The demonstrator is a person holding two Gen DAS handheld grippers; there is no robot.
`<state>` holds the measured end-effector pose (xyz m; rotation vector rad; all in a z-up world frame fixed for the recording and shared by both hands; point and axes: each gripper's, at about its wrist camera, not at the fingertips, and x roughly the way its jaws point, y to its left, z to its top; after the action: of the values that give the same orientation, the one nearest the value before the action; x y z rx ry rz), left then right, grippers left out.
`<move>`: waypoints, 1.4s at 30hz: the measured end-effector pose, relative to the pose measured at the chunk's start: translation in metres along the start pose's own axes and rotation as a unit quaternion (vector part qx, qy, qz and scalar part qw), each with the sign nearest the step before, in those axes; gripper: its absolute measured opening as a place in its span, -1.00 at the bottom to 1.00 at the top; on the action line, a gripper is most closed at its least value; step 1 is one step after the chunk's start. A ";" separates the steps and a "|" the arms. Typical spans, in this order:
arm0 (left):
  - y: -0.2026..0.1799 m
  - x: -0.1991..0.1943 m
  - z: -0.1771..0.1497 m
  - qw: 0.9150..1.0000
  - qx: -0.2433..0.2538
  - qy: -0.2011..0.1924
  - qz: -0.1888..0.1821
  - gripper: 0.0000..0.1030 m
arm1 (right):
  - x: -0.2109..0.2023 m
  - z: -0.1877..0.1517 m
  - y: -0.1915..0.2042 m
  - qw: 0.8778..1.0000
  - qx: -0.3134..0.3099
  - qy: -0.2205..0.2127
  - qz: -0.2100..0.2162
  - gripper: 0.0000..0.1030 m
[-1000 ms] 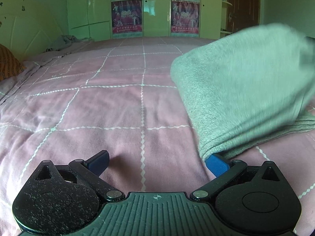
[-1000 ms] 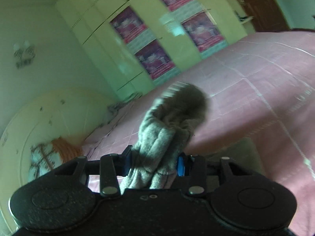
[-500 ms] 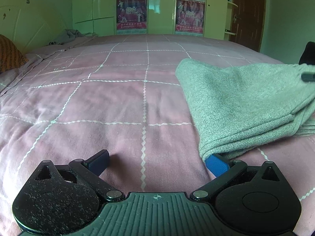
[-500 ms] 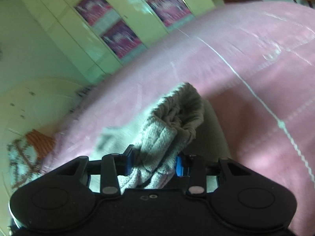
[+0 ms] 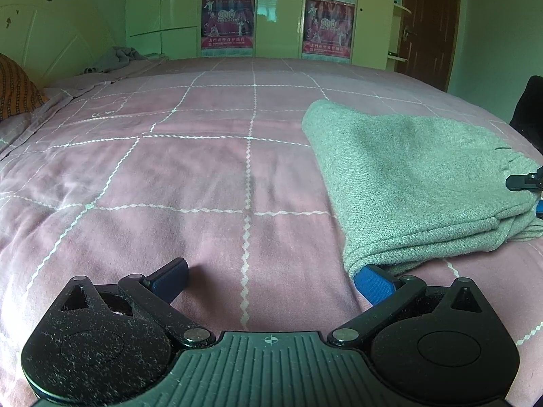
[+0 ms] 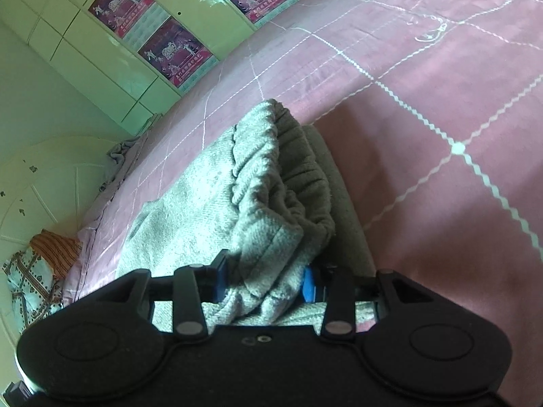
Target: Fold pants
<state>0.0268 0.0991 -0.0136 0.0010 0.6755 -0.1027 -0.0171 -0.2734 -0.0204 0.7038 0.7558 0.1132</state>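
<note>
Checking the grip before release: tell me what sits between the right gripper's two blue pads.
The right wrist view shows the gray pants' bunched waistband clamped in the right gripper.

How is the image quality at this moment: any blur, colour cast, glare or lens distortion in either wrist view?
Left wrist view: sharp, green cast on the walls, fisheye bows the bedspread grid, glare on the wardrobe doors. Right wrist view: sharp, horizon strongly tilted, the bunched pants shade the right gripper, wardrobe glossy with reflections.
</note>
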 end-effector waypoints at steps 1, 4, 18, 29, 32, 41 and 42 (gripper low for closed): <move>0.000 0.000 0.000 1.000 0.000 0.000 0.000 1.00 | 0.013 0.005 0.001 1.000 0.000 0.001 -0.001 -0.25; 0.000 0.000 0.000 1.000 0.000 0.000 0.000 1.00 | 0.012 0.006 0.002 1.000 0.000 0.000 -0.002 -0.24; -0.001 0.000 0.000 1.000 0.002 0.004 0.001 1.00 | 0.016 0.008 0.000 1.000 0.004 0.001 0.001 -0.21; 0.037 -0.042 -0.001 0.990 -0.141 0.005 -0.019 0.54 | -0.026 0.023 -0.015 0.999 -0.022 -0.026 -0.022 0.12; 0.028 -0.035 0.017 0.990 -0.133 -0.012 -0.049 0.01 | -0.043 0.027 0.001 0.985 -0.126 -0.071 -0.094 -0.22; -0.069 0.051 0.102 0.984 -0.045 0.001 -0.174 0.01 | 0.000 0.030 0.078 0.944 -0.313 -0.086 -0.061 -0.70; -0.077 0.064 0.101 0.985 -0.034 0.023 -0.166 0.01 | 0.012 0.030 0.077 0.942 -0.319 -0.072 -0.069 -0.71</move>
<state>0.1323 0.0128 0.0274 -0.1761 0.7200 -0.4021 0.0229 -0.2271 0.0361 0.0385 0.5754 0.1661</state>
